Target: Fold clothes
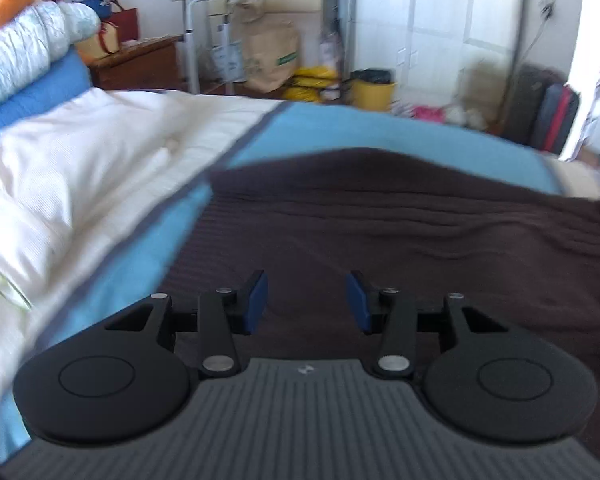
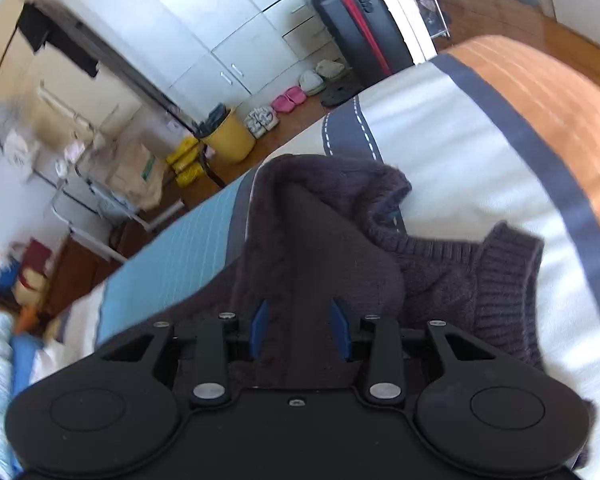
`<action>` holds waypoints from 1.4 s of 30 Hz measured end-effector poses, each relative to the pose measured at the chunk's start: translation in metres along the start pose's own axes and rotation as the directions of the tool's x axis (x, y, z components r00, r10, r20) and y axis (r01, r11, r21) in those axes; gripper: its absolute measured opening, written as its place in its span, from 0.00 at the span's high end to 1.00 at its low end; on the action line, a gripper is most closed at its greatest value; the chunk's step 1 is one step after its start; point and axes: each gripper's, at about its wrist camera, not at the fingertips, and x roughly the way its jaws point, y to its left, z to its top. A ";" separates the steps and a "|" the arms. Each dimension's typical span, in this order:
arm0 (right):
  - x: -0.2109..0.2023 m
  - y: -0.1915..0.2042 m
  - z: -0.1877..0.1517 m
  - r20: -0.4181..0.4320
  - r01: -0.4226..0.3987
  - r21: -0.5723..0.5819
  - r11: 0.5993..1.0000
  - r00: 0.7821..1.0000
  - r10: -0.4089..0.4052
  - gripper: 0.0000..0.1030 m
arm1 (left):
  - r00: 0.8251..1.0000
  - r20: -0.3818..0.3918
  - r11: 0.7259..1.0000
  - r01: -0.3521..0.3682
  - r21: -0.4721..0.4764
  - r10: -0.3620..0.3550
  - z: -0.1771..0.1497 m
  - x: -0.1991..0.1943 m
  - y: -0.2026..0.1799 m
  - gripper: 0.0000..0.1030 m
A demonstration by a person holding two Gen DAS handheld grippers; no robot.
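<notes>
brown sweater (image 2: 320, 240), collar end far, lengthwise

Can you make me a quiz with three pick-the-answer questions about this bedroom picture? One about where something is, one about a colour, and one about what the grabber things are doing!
1. Where does the brown sweater lie?
A. on the bed
B. on the floor
C. in the bucket

2. What colour is the bucket by the wardrobe?
A. red
B. yellow
C. green

3. How do the right gripper jaws stand?
A. squeezing the sweater
B. open
C. holding a slipper

Answers: 1 A, it is spread over the striped bed cover. 2 B, it is plainly yellow. 3 B, the blue pads stand apart, pressing nothing.
</notes>
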 end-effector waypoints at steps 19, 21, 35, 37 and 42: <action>-0.013 -0.060 -0.034 -0.003 -0.106 0.495 0.863 0.992 0.124 0.39 | 0.858 0.066 0.809 0.451 0.377 -0.509 -0.079 -0.073 -0.196 0.41; -0.013 -0.064 -0.029 0.019 -0.122 0.509 0.852 0.991 0.130 0.39 | 0.856 0.028 0.781 0.457 0.426 -0.516 -0.082 -0.067 -0.212 0.40; 0.006 -0.071 0.016 0.211 -0.248 0.425 0.871 0.962 0.171 0.38 | 0.857 -0.181 0.773 0.513 0.374 -0.482 -0.031 -0.003 -0.269 0.92; 0.018 -0.069 0.018 0.209 -0.210 0.447 0.869 0.970 0.127 0.38 | 0.898 -0.152 0.774 0.434 0.462 -0.412 -0.006 -0.003 -0.268 0.92; 0.055 -0.054 0.040 0.139 -0.099 0.371 0.924 0.989 0.050 0.38 | 0.985 0.006 0.743 0.126 0.658 -0.172 0.088 0.030 -0.257 0.93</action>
